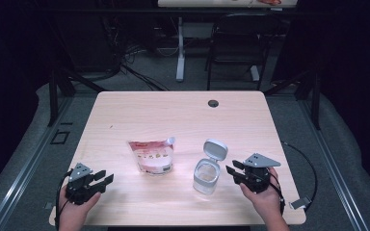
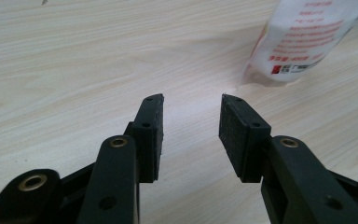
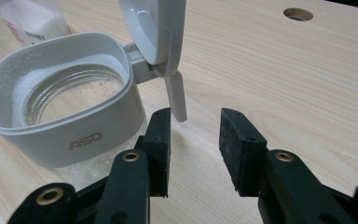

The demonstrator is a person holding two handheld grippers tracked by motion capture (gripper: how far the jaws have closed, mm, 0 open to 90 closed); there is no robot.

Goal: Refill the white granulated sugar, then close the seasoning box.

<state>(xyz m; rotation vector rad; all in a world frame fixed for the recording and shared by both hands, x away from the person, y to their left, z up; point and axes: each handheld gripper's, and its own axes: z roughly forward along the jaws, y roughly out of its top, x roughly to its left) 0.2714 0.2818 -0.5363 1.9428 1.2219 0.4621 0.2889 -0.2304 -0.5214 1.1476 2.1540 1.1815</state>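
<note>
On the pale wooden tabletop [image 1: 183, 115] a clear jar [image 1: 206, 175] stands near the right front, its white collar open at the top and its hinged white lid [image 1: 215, 148] flipped up on the far side; in the right gripper view the collar bears the letters ASD and a thin dusting of white grains lies at the bottom of the glass. Left of the jar, near the middle, a pink and white pouch [image 1: 151, 156] with a spout at its far right corner lies flat; the two are near each other but apart. The right tongs [image 1: 232, 172] sit just to the right of the jar, jaws wide with nothing between them; in the right gripper view the lid's small tab [image 3: 177, 95] hangs just beyond the left jaw's tip. The left tongs [image 1: 105, 179] rest at the near left, well apart from the pouch, jaws also wide and holding nothing; bare wood shows between them in the left gripper view, with the pouch's printed bottom end at the far right. A round cable hole [image 1: 213, 103] sits near the far edge.
</note>
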